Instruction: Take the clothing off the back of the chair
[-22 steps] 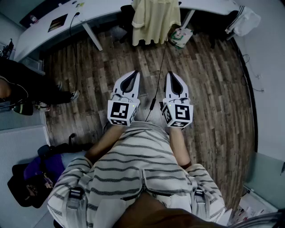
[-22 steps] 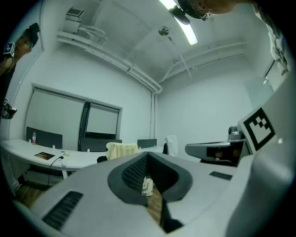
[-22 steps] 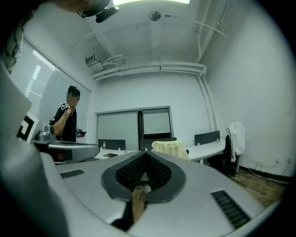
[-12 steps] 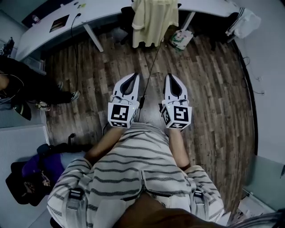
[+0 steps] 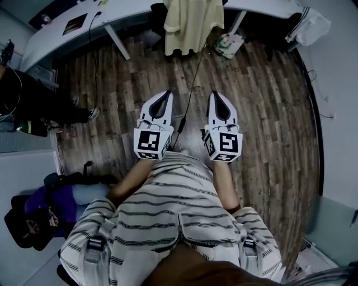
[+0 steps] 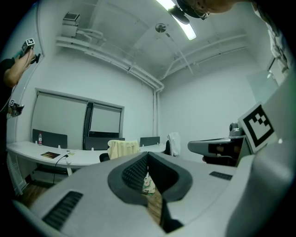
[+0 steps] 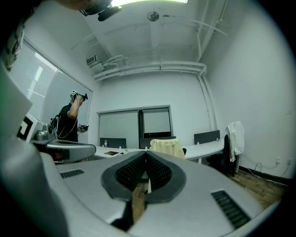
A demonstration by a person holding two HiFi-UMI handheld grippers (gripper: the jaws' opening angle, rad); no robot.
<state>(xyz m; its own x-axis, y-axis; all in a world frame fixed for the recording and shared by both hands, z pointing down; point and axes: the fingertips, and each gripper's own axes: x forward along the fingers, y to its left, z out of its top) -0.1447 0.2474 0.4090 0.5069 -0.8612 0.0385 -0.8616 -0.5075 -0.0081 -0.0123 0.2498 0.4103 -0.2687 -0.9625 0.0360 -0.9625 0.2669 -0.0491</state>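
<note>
The left tool (image 5: 165, 95) and right tool (image 5: 217, 95) are closed and empty, well short of the pale yellow garment (image 5: 193, 25) draped over the far chair (image 5: 159, 11) (likely soft, light, limp; pinch its top fold).

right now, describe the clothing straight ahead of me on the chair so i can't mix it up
Find the long white curved desk across the wood floor. Near its middle, a pale yellow cloth garment hangs over the back of a dark chair. Unlike the white dark-striped jacket draped farther right, it is plain yellow.
</note>
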